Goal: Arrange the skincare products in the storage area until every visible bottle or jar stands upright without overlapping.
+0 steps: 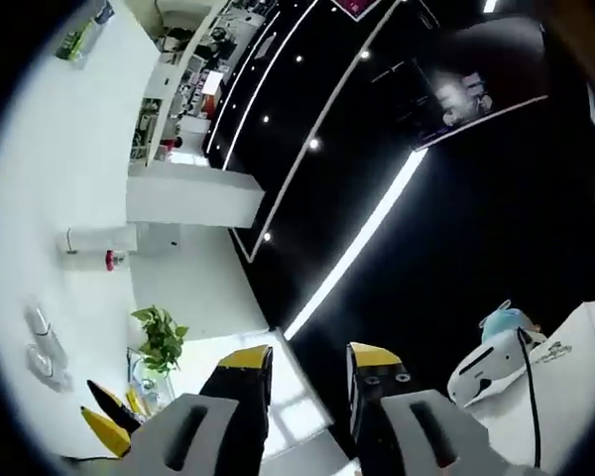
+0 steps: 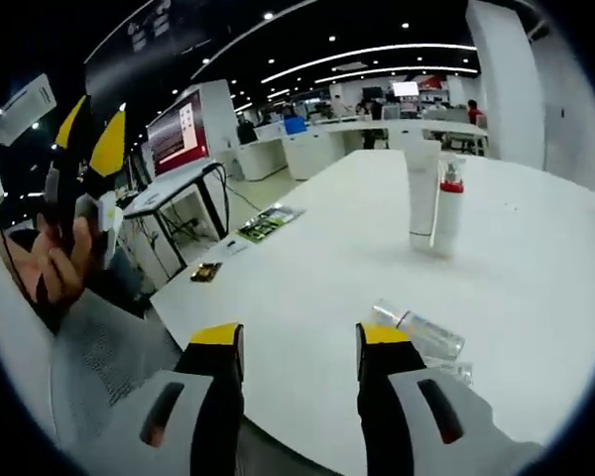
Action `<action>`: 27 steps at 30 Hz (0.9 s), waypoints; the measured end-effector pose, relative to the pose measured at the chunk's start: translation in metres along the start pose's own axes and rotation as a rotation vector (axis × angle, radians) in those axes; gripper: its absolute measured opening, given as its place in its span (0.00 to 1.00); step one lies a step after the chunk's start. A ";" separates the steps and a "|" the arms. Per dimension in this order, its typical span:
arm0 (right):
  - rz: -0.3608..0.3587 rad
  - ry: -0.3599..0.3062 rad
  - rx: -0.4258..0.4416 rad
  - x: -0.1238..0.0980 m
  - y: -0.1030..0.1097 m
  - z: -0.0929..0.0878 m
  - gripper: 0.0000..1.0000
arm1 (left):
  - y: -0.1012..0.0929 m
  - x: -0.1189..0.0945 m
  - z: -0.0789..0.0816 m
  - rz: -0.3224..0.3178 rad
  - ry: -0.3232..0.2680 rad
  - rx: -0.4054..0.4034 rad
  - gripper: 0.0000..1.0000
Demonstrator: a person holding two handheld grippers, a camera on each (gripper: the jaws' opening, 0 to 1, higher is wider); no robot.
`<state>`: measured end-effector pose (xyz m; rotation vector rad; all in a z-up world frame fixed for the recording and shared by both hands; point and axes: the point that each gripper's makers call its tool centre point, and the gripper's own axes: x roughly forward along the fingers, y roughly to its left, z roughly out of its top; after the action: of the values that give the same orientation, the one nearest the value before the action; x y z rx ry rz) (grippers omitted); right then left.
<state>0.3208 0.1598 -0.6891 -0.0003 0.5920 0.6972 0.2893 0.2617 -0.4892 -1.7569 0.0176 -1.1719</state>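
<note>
- Clear bottle (image 2: 421, 330) lies on its side on the white table (image 2: 307, 268), just beyond the right gripper (image 2: 300, 342), whose jaws are spread with nothing between them.
- A second clear item (image 2: 454, 371) lies touching or just beside it; I cannot tell what it is.
- Farther up the table, a white tube (image 2: 421, 193) and a red-capped bottle (image 2: 448, 208) stand upright, touching or nearly so.
- The left gripper (image 1: 309, 365) is also spread and empty, and points up at a dark ceiling with a light strip (image 1: 362, 238); in the right gripper view it is raised at the left in a hand (image 2: 52, 263).
- Risks, as I judge them: the round bottle may roll off the near table edge if nudged; a grip on clear plastic may slip; standing it close to the upright pair could topple them.
- The bottle's cap end is hard to make out.
</note>
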 end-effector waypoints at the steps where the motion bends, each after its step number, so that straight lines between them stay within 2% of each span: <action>1: 0.001 0.006 -0.006 0.001 0.002 -0.001 0.40 | 0.000 0.001 -0.001 0.004 0.007 0.003 0.47; 3: 0.008 0.009 -0.034 0.003 0.011 -0.004 0.40 | 0.001 0.000 -0.003 0.018 0.023 0.012 0.53; 5: 0.024 0.024 -0.069 0.006 0.018 -0.008 0.40 | 0.001 -0.002 0.002 0.011 0.002 0.041 0.55; 6: 0.039 0.050 -0.125 0.009 0.023 -0.013 0.41 | 0.002 -0.005 0.004 0.015 -0.003 0.038 0.55; 7: 0.042 0.079 -0.183 0.011 0.026 -0.018 0.41 | 0.003 -0.006 0.006 0.016 -0.007 0.038 0.53; 9: 0.051 0.105 -0.223 0.013 0.029 -0.023 0.40 | 0.005 -0.009 0.012 0.011 -0.027 0.034 0.49; 10: 0.076 0.139 -0.267 0.016 0.036 -0.030 0.40 | 0.006 -0.011 0.016 0.009 -0.039 0.027 0.46; 11: 0.077 0.140 -0.283 0.016 0.038 -0.030 0.40 | 0.008 -0.011 0.022 0.008 -0.067 -0.024 0.41; 12: 0.080 0.125 -0.306 0.017 0.040 -0.028 0.39 | 0.011 -0.015 0.024 -0.002 -0.062 -0.010 0.32; 14: 0.086 0.122 -0.309 0.017 0.042 -0.028 0.38 | 0.017 -0.019 0.031 0.002 -0.075 0.013 0.24; 15: 0.092 0.121 -0.308 0.017 0.043 -0.028 0.38 | 0.021 -0.021 0.035 0.013 -0.093 0.016 0.25; 18: 0.133 0.099 -0.281 0.019 0.048 -0.025 0.38 | 0.022 -0.024 0.038 -0.008 -0.106 0.032 0.22; 21: 0.159 0.109 -0.255 0.018 0.048 -0.027 0.38 | 0.035 -0.028 0.032 0.066 -0.096 0.111 0.22; 24: 0.188 0.101 -0.202 0.019 0.051 -0.026 0.38 | 0.034 -0.029 0.023 0.089 -0.049 0.144 0.22; 26: 0.198 0.101 -0.192 0.019 0.050 -0.027 0.38 | 0.040 -0.034 0.021 0.144 -0.044 0.206 0.24; 27: 0.205 0.109 -0.172 0.019 0.050 -0.028 0.38 | 0.051 -0.039 0.021 0.212 -0.042 0.261 0.27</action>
<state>0.2875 0.2041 -0.7130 -0.1406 0.6404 0.9501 0.3067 0.2689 -0.5533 -1.5096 0.0242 -0.9385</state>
